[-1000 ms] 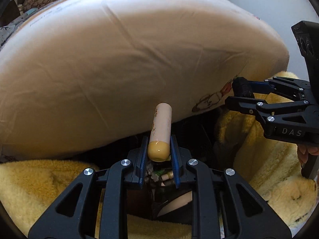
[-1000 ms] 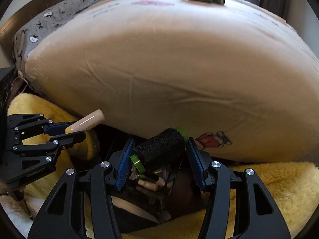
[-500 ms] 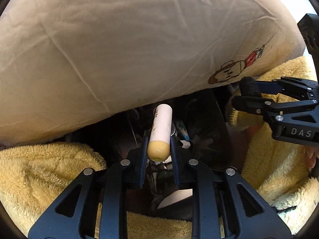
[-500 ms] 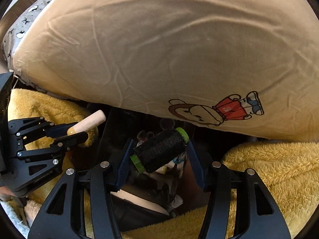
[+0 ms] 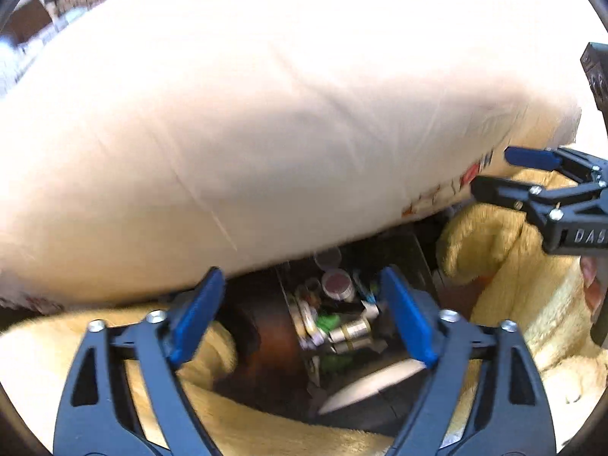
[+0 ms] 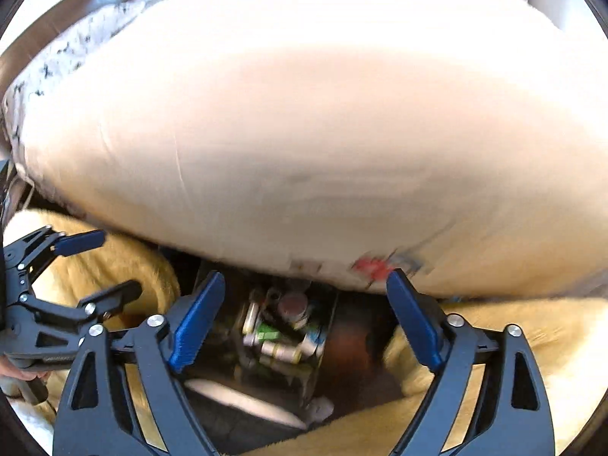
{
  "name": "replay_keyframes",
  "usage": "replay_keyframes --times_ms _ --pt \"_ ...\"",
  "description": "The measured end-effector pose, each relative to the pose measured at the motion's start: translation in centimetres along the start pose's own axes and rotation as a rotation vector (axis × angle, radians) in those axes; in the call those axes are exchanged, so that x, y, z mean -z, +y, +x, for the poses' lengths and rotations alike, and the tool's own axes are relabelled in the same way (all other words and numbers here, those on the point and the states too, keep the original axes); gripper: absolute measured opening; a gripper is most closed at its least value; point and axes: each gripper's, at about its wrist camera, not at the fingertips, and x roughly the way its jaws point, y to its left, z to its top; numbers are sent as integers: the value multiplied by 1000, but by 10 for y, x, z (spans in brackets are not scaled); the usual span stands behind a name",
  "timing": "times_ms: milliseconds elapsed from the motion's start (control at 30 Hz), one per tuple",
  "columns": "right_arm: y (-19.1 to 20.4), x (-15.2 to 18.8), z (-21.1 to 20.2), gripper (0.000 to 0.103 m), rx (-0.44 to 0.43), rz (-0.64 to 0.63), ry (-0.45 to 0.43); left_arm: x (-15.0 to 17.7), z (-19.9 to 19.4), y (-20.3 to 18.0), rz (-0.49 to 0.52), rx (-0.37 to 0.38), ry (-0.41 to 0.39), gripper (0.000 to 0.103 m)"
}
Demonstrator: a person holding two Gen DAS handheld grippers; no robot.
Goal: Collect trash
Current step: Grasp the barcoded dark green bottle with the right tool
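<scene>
Both grippers hang open and empty over a dark bin [image 5: 418, 250] wedged between the bed and a yellow blanket. My left gripper [image 5: 304, 311] has its jaws wide apart above the bin's litter [image 5: 342, 326]: small tubes, caps and green scraps. My right gripper [image 6: 304, 315] is also wide open over the same litter [image 6: 281, 338]. The right gripper shows at the right of the left wrist view [image 5: 505, 174], and the left gripper at the left of the right wrist view [image 6: 102, 262]. The tube and the black thread spool cannot be picked out in the blurred bin.
A large cream pillow [image 5: 266, 133] with a cartoon print [image 6: 376, 266] overhangs the bin from behind. A fluffy yellow blanket [image 5: 513, 285] surrounds the bin on both sides and in front. A pale flat object [image 5: 372, 383] lies at the bin's near edge.
My left gripper opened and the cream tube is gone from it. My right gripper opened and the black thread spool is gone from it. Both views have tilted up a little.
</scene>
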Motion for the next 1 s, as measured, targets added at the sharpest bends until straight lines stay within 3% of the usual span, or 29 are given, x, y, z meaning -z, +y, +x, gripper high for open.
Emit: replay_keyframes --times_ms 100,300,500,733,1000 --pt "-6 -21 -28 92 34 -13 -92 -18 -22 2 21 -22 -67 95" --pt "-17 -60 -76 96 106 -25 -270 -55 -60 10 27 -54 -187 95" --pt "-35 -110 -95 96 156 -23 -355 -100 -70 19 36 -73 -234 95" --pt "-55 -175 -66 96 154 36 -336 -153 -55 30 19 -70 -251 95" --pt "-43 -238 -4 96 78 45 -285 -202 -16 42 32 -39 -212 95"
